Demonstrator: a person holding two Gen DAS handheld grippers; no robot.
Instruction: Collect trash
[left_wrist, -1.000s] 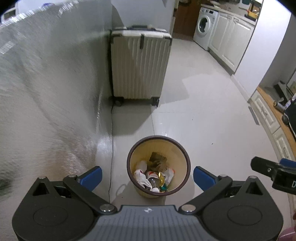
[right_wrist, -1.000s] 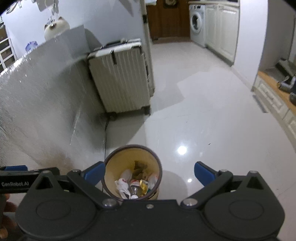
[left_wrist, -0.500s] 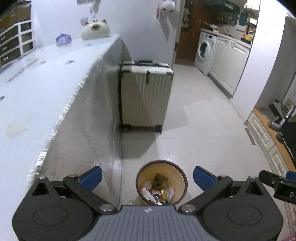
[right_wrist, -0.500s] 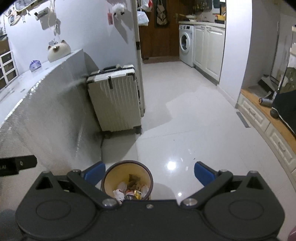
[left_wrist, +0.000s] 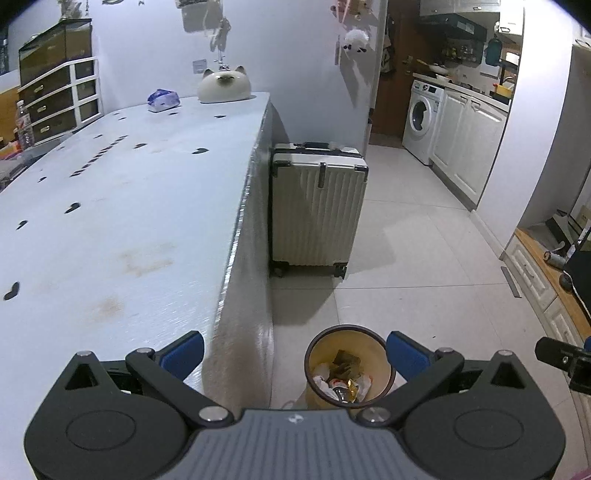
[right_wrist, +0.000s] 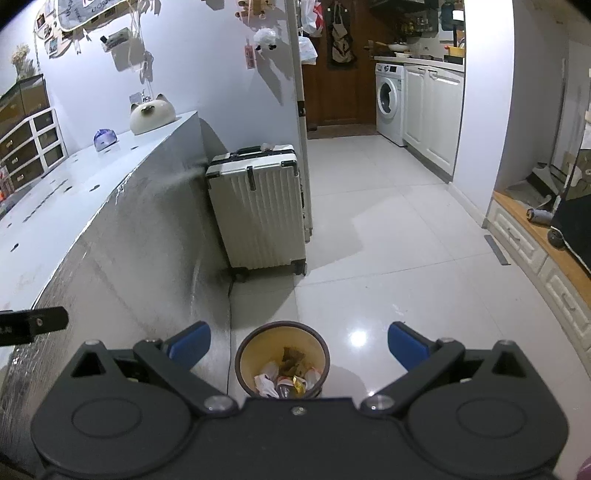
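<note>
- Yellow trash bin w/ dark rim on the floor, just right of the tabletop edge, holding wrappers & crumpled paper.
- Left gripper above bin, jaws wide apart, empty.
- Right gripper above bin too, jaws apart, empty.
- White suitcase beyond bin, against tabletop end.

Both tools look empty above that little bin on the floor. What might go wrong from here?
The round yellow bin with a dark rim already holds wrappers, so more could spill. It stands close to the grey counter's side, where a lowered left tool might bump. The ribbed white suitcase narrows the floor beyond.
</note>
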